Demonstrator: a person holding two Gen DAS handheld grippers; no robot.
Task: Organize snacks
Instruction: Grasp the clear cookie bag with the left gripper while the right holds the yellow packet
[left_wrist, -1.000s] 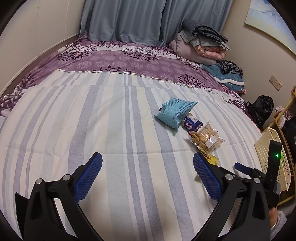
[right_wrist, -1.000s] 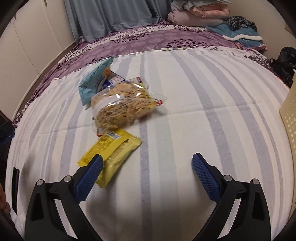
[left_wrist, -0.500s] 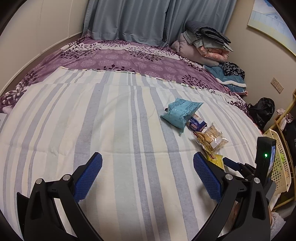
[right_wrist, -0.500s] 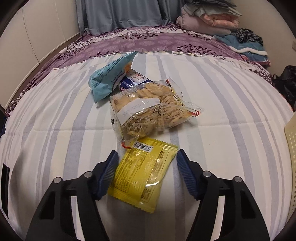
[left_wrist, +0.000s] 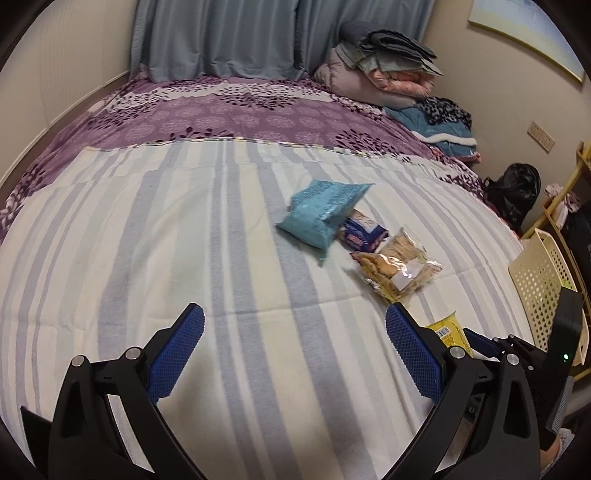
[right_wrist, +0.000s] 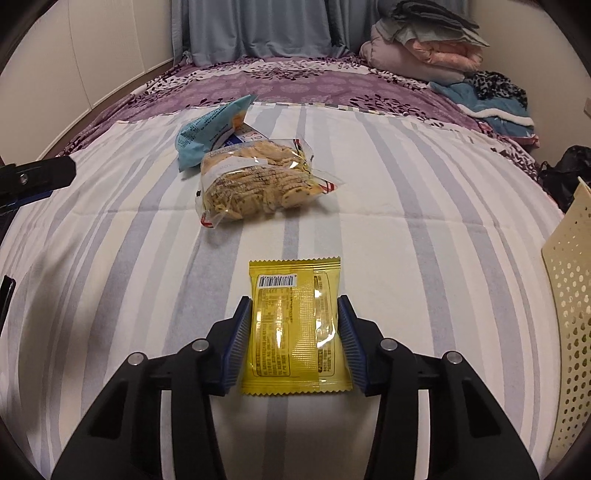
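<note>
A yellow snack packet (right_wrist: 291, 325) lies flat on the striped bed sheet (right_wrist: 406, 258). My right gripper (right_wrist: 293, 301) straddles it, jaws closing, with both blue pads against the packet's side edges. Farther up the bed lie a clear bag of crackers (right_wrist: 258, 181), a teal bag (right_wrist: 210, 129) and a blue-and-white packet (right_wrist: 247, 136) tucked under it. My left gripper (left_wrist: 293, 310) hovers open over bare sheet, with nothing between its fingers. From there the teal bag (left_wrist: 321, 212), cracker bag (left_wrist: 395, 266) and a corner of the yellow packet (left_wrist: 445, 328) lie to the right.
A cream perforated basket (left_wrist: 543, 280) stands at the bed's right edge, also the basket (right_wrist: 569, 295) in the right wrist view. Folded blankets (left_wrist: 384, 70) are piled at the far right by the curtain. A black bag (left_wrist: 513, 192) sits on the floor.
My right gripper moved left and forward over the yellow packet and its jaws came in from wide open to the packet's sides. The left gripper shifted sideways and stayed open.
</note>
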